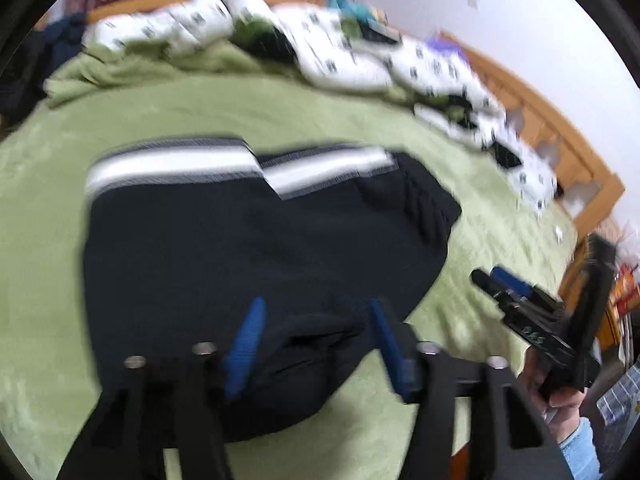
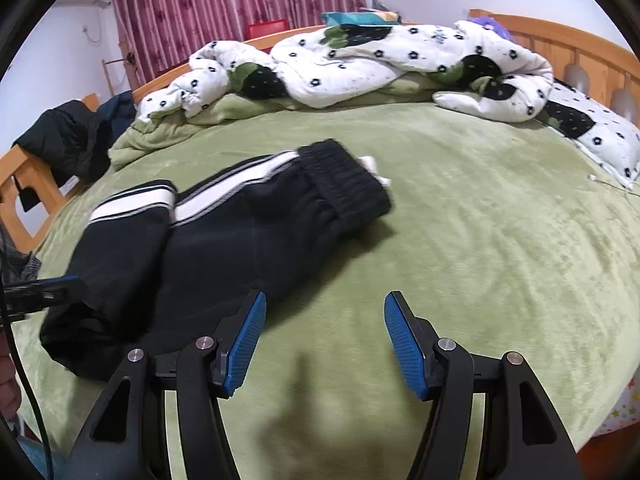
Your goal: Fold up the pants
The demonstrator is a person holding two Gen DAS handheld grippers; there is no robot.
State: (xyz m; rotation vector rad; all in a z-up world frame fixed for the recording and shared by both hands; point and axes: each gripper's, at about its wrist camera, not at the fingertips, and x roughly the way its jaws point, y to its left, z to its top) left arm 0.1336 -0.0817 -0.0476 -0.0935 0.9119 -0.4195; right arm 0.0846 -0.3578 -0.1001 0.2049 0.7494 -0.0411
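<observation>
Lying pants (image 2: 224, 240), waistband (image 2: 344, 184) toward upper right

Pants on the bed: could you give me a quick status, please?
Both tools, left and right, open, empty. Pants folded on green blanket. Nothing in the way.

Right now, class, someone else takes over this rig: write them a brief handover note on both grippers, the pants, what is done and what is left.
Left gripper: open, nothing between its fingers, above the near edge of the pants.
Right gripper: open, empty, over bare green blanket beside the pants.
Pants: black with white side stripes, lying on the bed folded over on themselves, ribbed waistband at the far right end.
Done: at least one fold is in.
Left: probably another fold and smoothing; the left view is blurred, so check the near edge first.
</observation>
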